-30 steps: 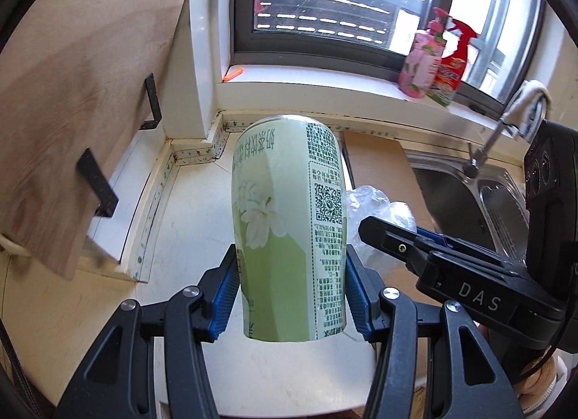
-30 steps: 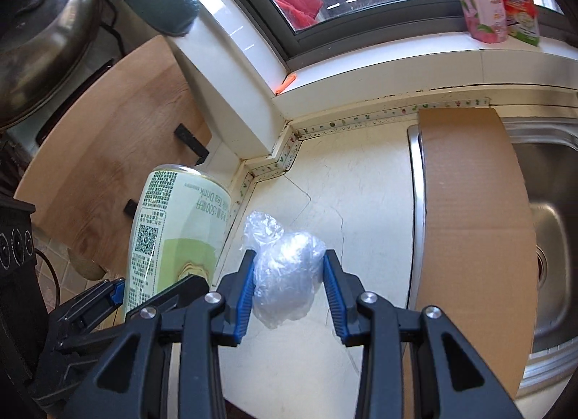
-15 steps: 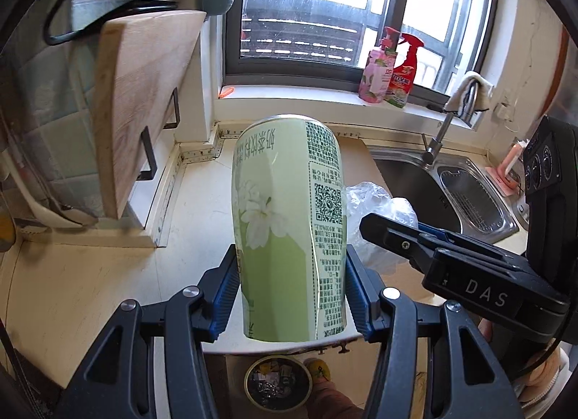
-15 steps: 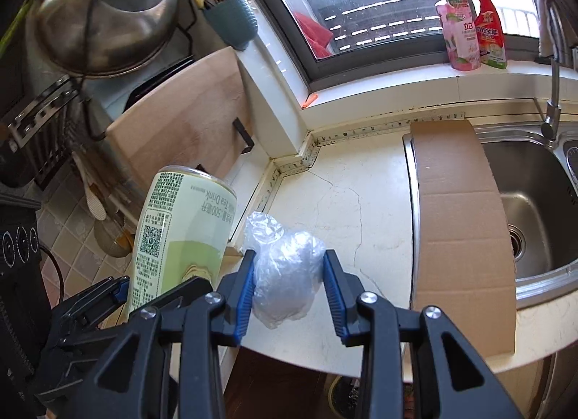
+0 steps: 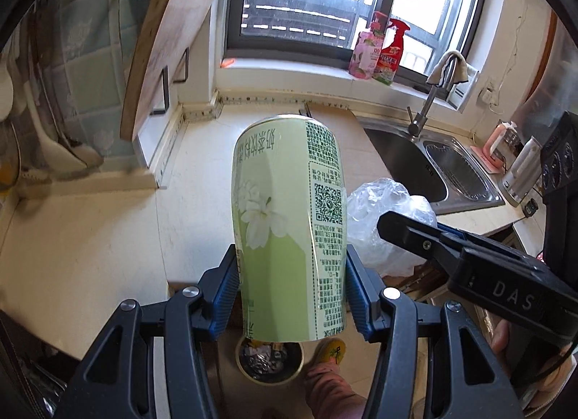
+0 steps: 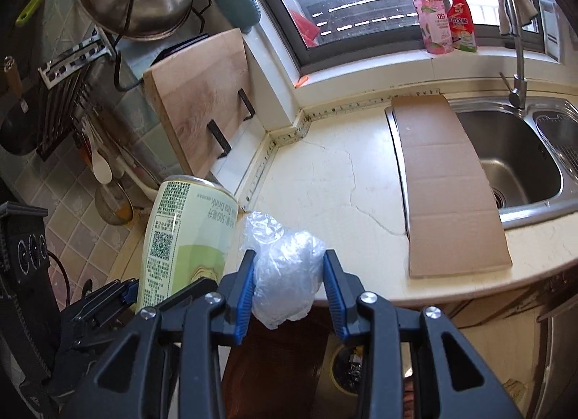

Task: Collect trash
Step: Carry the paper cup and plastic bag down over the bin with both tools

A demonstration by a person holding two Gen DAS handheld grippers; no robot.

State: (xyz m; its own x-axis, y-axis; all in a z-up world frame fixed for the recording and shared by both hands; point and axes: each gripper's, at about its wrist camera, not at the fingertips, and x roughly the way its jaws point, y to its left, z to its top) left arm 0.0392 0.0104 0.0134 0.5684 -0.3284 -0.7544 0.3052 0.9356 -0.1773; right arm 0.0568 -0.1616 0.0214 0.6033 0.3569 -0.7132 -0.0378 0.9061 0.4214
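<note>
My left gripper (image 5: pixel 292 292) is shut on a tall pale green drink can (image 5: pixel 289 223), held upright in the air past the counter's front edge. The can also shows in the right wrist view (image 6: pixel 184 238). My right gripper (image 6: pixel 289 292) is shut on a crumpled clear plastic bag (image 6: pixel 285 274), seen beside the can in the left wrist view (image 5: pixel 386 223). A round trash bin (image 5: pixel 269 359) with trash in it stands on the floor below the can; part of its rim shows in the right wrist view (image 6: pixel 346 368).
A cream countertop (image 6: pixel 336 180) carries a flat cardboard sheet (image 6: pixel 448 187) beside a steel sink (image 6: pixel 513 155). A wooden cutting board (image 6: pixel 202 93) leans at the left wall. Two spray bottles (image 6: pixel 448 14) stand on the window sill. A person's foot (image 5: pixel 330 350) is by the bin.
Both grippers have pulled back and up from the counter with the can and the bag. The counter edge, floor and trash bin have come into view below.
</note>
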